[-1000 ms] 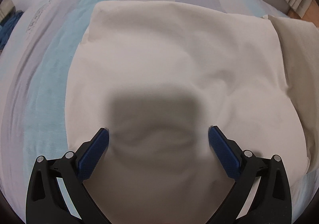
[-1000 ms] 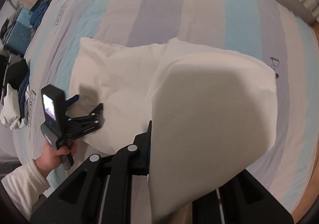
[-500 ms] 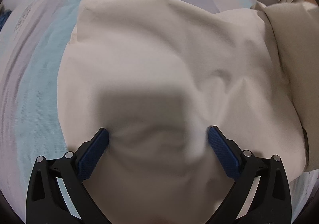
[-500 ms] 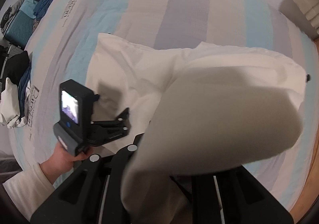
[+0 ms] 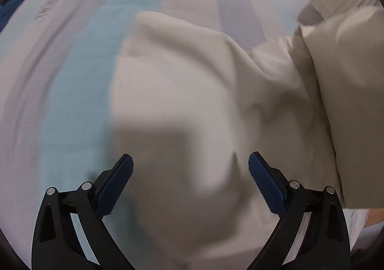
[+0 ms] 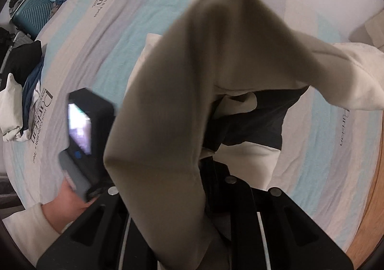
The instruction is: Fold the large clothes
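Left claw wide, blue pads spread apart, nothing between them, hovering over the cream garment. Garment lies on the striped bed sheet, mid-bed; view is motion-blurred. Its right part is lifted into a raised flap at the right of the left wrist view. Right claw mostly hidden under draped cloth; jaws look closed on the cream garment, which hangs over the claw body and stretches to a sleeve toward the bed's right edge. A dark inner patch shows beneath the fold. Left hand grips the other tool's camera unit, blurred. Teal suitcase and clothes pile beyond the bed's left edge. Wood floor by the right edge.
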Tool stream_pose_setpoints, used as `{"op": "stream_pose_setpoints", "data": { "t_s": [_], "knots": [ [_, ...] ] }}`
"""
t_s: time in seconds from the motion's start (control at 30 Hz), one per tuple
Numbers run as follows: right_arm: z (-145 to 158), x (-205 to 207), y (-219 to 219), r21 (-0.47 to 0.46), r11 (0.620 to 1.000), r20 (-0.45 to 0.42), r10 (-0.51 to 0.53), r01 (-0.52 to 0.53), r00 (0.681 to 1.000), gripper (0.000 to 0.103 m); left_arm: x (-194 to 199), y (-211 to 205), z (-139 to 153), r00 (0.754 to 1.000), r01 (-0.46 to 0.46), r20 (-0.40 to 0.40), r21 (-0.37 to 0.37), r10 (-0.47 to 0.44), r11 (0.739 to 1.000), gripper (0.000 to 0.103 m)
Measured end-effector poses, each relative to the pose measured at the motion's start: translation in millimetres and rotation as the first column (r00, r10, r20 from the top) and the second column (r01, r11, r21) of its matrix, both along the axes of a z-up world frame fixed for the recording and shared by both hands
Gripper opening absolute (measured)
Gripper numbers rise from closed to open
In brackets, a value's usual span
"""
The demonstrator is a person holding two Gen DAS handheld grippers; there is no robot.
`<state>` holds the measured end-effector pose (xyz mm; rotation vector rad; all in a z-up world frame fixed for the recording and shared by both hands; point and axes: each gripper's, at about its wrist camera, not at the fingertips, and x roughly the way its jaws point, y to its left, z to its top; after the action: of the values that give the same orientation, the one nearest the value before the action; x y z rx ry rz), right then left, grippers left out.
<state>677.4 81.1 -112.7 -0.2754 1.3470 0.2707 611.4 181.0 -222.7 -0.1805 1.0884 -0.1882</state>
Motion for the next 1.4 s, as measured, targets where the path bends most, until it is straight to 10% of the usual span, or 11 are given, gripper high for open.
{"op": "stream_pose_setpoints", "data": {
  "t_s": [0.57, 1.4],
  "knots": [
    [-66.5, 17.6, 48.5, 0.039, 0.999, -0.04, 0.029, -0.027, 0.999, 0.02, -95.2, 98.1, 72.7, 0.996, -0.075, 0.056, 0.119, 0.069, 0.99, 0.097],
    [-119.0, 27.0, 39.6, 0.161, 0.982, -0.005, 0.098, -0.095, 0.995, 0.047, -111.5, 140.9, 43.9, 0.984, -0.171, -0.043, 0.056, 0.173, 0.984, 0.097]
  ]
}}
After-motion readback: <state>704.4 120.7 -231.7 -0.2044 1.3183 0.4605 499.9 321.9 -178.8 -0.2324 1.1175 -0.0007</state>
